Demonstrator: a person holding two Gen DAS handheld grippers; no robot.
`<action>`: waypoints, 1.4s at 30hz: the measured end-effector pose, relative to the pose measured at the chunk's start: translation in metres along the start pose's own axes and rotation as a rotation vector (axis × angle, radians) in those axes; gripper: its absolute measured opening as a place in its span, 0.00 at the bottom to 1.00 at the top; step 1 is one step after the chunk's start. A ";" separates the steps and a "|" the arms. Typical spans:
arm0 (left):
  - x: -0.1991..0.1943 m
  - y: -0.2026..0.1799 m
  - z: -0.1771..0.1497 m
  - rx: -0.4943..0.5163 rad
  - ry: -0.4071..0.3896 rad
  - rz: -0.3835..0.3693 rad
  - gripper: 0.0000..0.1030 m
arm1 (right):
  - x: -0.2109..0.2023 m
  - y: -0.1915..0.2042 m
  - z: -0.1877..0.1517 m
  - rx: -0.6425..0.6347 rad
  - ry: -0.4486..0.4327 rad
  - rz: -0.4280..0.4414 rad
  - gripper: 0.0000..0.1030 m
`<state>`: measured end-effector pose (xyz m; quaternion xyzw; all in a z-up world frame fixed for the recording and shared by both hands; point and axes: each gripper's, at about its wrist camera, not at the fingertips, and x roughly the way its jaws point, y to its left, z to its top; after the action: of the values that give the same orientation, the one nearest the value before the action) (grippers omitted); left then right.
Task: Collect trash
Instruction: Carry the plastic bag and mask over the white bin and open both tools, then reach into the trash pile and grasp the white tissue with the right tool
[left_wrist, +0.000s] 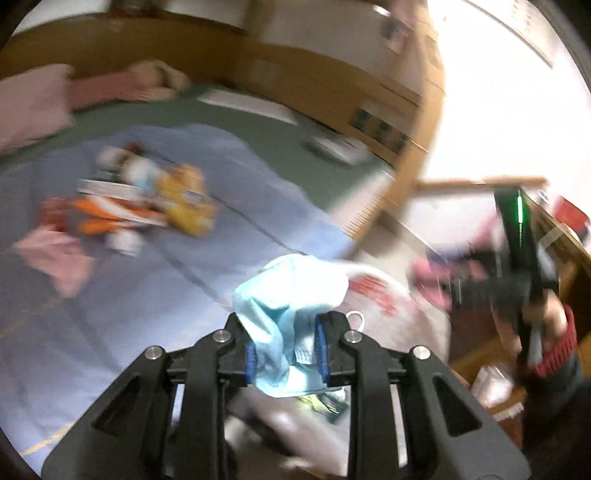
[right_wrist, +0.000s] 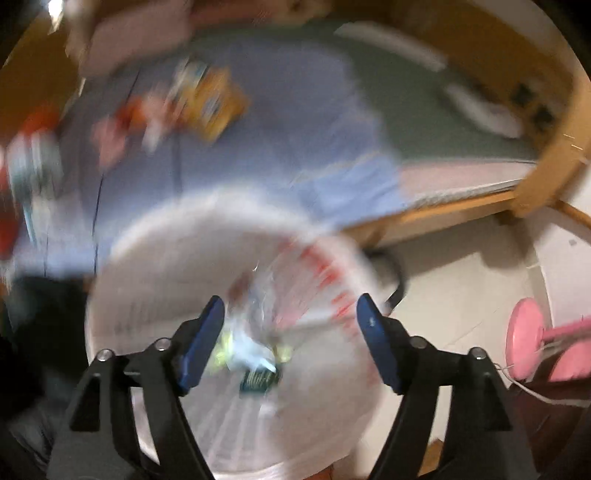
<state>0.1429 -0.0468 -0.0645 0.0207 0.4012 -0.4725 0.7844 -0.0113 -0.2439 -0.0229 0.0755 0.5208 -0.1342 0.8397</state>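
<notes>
Left gripper (left_wrist: 284, 354) pinches light blue face mask (left_wrist: 280, 306) over white trash bag (right_wrist: 236, 295) at bed's near edge; soft, light (floppy, pinch a fold). Right gripper (right_wrist: 291, 332) wide, empty, above bag mouth.

Face mask (left_wrist: 284, 314) between left gripper (left_wrist: 285, 356) fingers, above bag (left_wrist: 376, 306) at frame centre. Wrapper pile (left_wrist: 147, 199) on bed (left_wrist: 184, 295), upper left. Right gripper (right_wrist: 291, 339) over bag mouth.

My view shows a wooden-framed bed (left_wrist: 402, 177) under a lavender sheet (left_wrist: 155, 288); blurred orange and yellow snack wrappers (left_wrist: 147, 203) lie far left on it.
</notes>
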 end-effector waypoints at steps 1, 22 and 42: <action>0.008 -0.010 -0.002 0.014 0.026 -0.034 0.28 | -0.012 -0.011 0.003 0.047 -0.051 0.002 0.77; -0.053 0.222 0.015 -0.246 0.008 0.839 0.93 | 0.027 0.070 0.087 -0.013 -0.091 0.182 0.79; -0.138 0.330 -0.064 -0.884 -0.076 0.767 0.93 | 0.203 0.364 0.164 -0.449 0.046 0.306 0.25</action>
<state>0.3219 0.2614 -0.1330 -0.1818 0.4957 0.0570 0.8473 0.3255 0.0287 -0.1363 -0.0317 0.5390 0.1148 0.8338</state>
